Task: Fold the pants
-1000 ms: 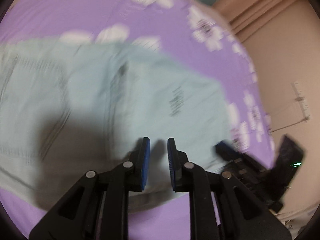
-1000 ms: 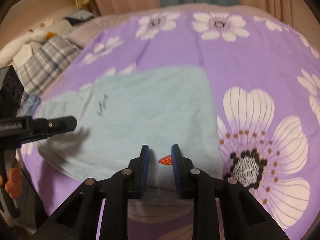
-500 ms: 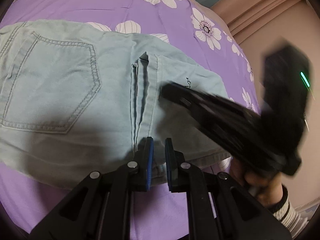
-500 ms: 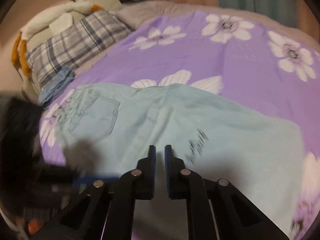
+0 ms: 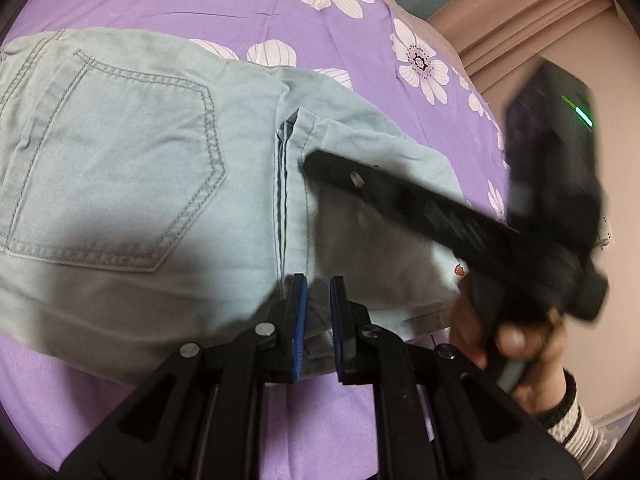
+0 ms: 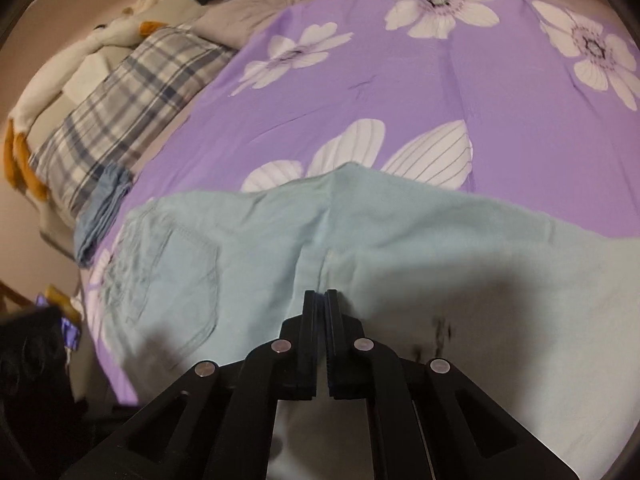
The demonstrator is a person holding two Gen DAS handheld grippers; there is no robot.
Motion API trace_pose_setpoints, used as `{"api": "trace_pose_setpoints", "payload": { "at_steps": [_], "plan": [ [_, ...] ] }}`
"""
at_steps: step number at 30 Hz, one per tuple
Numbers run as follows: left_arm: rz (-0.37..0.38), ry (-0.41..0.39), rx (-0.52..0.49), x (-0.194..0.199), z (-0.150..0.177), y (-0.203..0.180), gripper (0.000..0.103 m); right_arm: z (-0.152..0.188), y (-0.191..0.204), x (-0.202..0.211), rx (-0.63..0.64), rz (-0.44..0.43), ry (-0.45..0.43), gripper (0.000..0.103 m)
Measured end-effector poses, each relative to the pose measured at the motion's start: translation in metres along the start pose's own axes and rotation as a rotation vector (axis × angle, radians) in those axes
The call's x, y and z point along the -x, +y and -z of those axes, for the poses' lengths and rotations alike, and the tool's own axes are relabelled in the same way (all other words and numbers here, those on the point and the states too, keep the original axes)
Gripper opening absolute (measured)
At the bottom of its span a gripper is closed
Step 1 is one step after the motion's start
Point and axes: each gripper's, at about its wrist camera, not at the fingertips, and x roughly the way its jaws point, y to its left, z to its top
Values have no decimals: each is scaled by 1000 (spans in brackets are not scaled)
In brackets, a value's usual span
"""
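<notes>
Left wrist view: light blue denim pants spread on purple flowered bedsheet, left gripper fingers clamped on the hem fold at bottom centre. Right gripper fingers closed together, pinching the seam, lower centre.

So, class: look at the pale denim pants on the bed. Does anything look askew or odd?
Yes. On the pants, one layer's hem edge stands up in a ridge beside the back pocket instead of lying flat. Nothing looks torn or spilled on the purple bedspread.
</notes>
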Motion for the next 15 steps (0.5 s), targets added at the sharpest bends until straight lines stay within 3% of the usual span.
{"api": "trace_pose_setpoints", "payload": {
  "at_steps": [3,10,12,15],
  "plan": [
    [-7,-3,-4,-1,-1,-1,11,22,5,20,32,-27,-19,5],
    [-25,-6,-16,-3,0,-2,11,78,2,44,56,37,15,5],
    [-30,-11,-23,-4,0,-3,11,96,7,57,80,56,-23,5],
    [-31,-13,-19,0,0,-4,11,108,0,71,15,1,7,6]
  ]
}}
